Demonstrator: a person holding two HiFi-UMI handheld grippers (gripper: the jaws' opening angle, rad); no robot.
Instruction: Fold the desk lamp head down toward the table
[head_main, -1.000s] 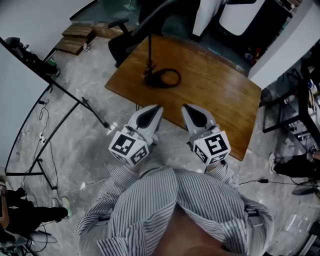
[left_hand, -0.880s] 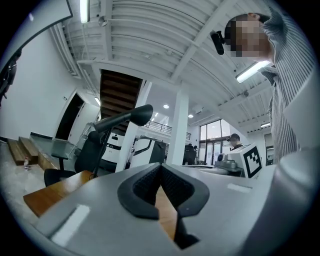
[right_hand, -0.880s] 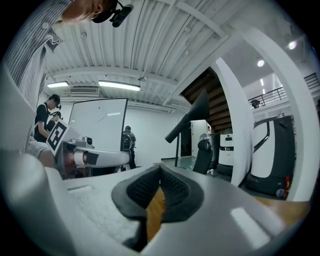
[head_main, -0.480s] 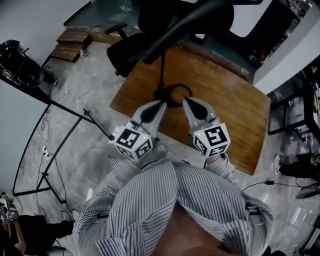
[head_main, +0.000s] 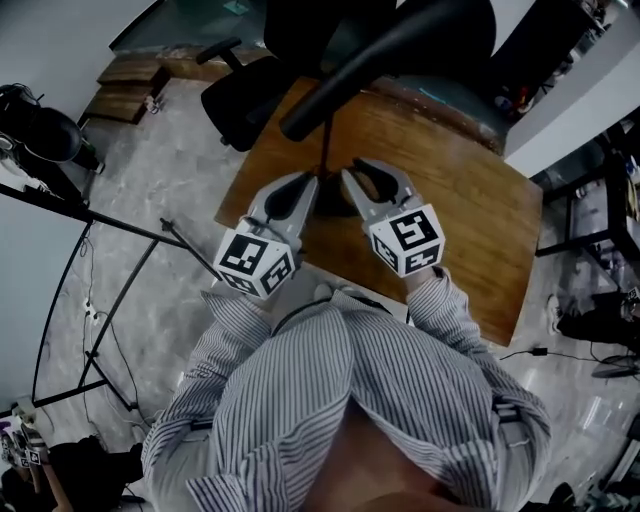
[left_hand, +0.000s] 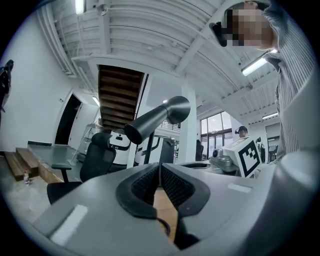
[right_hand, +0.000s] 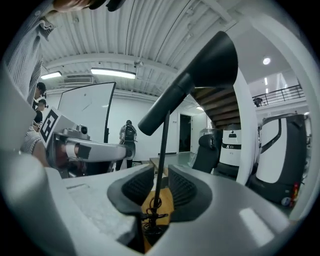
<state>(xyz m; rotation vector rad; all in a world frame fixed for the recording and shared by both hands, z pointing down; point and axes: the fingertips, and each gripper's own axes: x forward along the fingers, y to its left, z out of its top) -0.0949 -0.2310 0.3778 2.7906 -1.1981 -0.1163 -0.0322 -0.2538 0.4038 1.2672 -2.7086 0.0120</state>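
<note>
As the right gripper (head_main: 372, 182) opens, the lamp pole (head_main: 326, 150) is sighted through its jaws, untouched. The left gripper (head_main: 300, 185) is clenched empty; a chair (head_main: 240, 100) is parked beyond.

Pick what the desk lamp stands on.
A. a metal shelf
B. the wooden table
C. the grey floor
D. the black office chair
B: in the head view the desk lamp rises on its thin stem from the wooden table, with its lamp head raised over the tabletop.
</note>
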